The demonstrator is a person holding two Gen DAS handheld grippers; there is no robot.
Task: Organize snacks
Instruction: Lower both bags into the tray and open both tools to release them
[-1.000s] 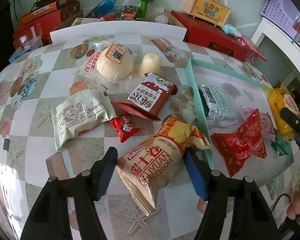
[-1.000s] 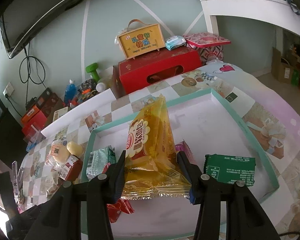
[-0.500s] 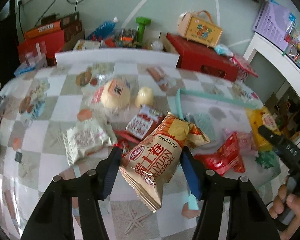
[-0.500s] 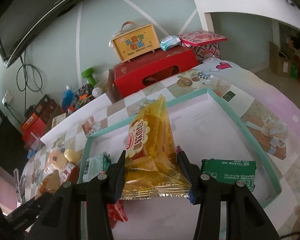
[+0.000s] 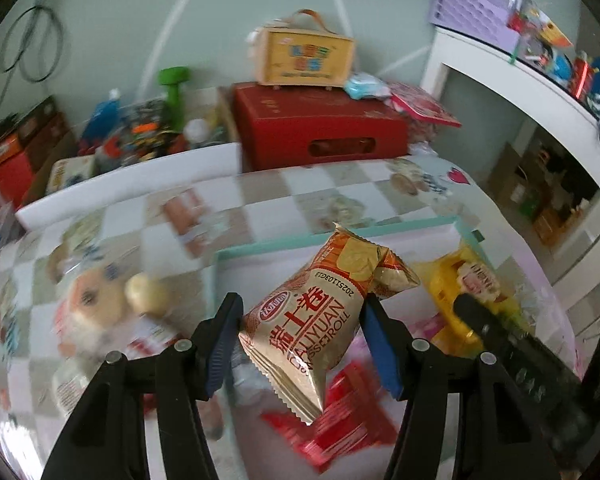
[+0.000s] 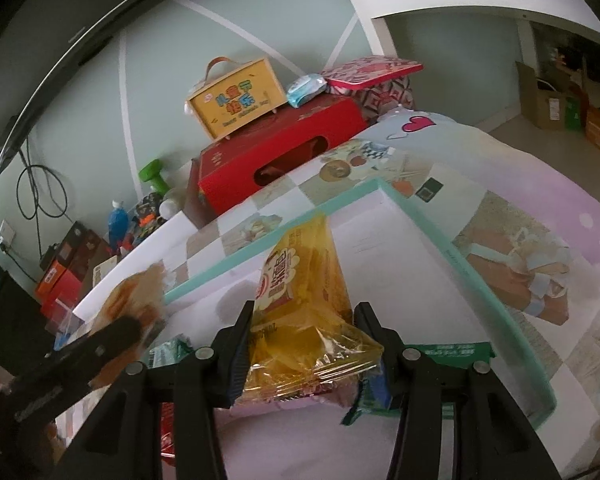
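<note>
Pale green wall w/ white diagonal stripes behind; checkered tablecloth [image 5: 300, 200] on table, cluttered far edge. Red box [image 5: 320, 132] at far side, yellow handled carton [image 5: 306, 58] on top of it. Green dumbbell [image 5: 174, 88] and blue bottle [image 5: 102, 114] far left.

White tray w/ teal rim [image 6: 488, 284] on the cloth.

Left gripper [image 5: 300, 342] pinching orange-tan egg roll pack [image 5: 320, 320] at its sides, jaws just closed further; pack tilted, held above tray's near-left part. Red packets [image 5: 340, 420] below it in tray, blurred.

Right gripper [image 6: 304, 354] clamped on yellow snack bag [image 6: 300, 300], over tray interior. Green packet [image 6: 444, 354] in tray just right of it, partly hidden by the finger.

Round bun [image 5: 94, 300] and pale pudding cup [image 5: 144, 292] on cloth left of tray, blurred.
</note>
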